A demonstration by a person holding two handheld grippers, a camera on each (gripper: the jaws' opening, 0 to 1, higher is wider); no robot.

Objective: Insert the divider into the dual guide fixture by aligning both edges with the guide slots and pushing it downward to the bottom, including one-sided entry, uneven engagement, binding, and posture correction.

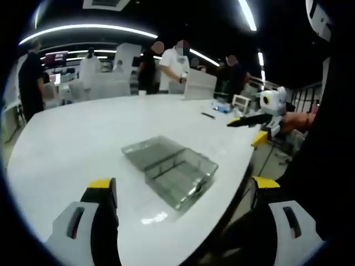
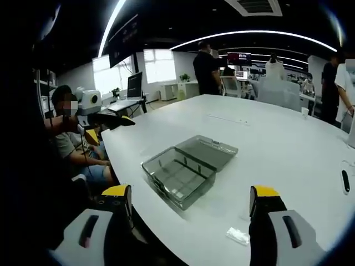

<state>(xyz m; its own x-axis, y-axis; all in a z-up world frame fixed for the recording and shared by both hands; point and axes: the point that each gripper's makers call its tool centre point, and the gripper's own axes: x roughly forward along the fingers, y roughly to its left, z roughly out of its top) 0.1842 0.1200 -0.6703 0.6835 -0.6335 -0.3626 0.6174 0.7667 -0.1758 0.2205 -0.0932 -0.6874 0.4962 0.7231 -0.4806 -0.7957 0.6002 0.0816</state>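
A clear plastic box (image 1: 176, 173) with its lid (image 1: 151, 151) folded flat beside it lies on the white table (image 1: 83, 138), close to the curved edge. Ribs show along its inner walls. My left gripper (image 1: 183, 184) stands open, short of the box, with nothing between its yellow-tipped fingers. In the right gripper view the same box (image 2: 180, 176) lies ahead of my right gripper (image 2: 191, 192), which is also open and holds nothing. A small clear flat piece (image 2: 238, 236) rests on the table just left of the right finger; I cannot tell whether it is the divider.
The right gripper (image 1: 256, 118), held in a hand, hovers off the table's edge. The left gripper (image 2: 108, 119) is beyond the edge too, near a seated person (image 2: 72, 141). A black pen (image 2: 345, 180) lies far right. Several people stand behind the table.
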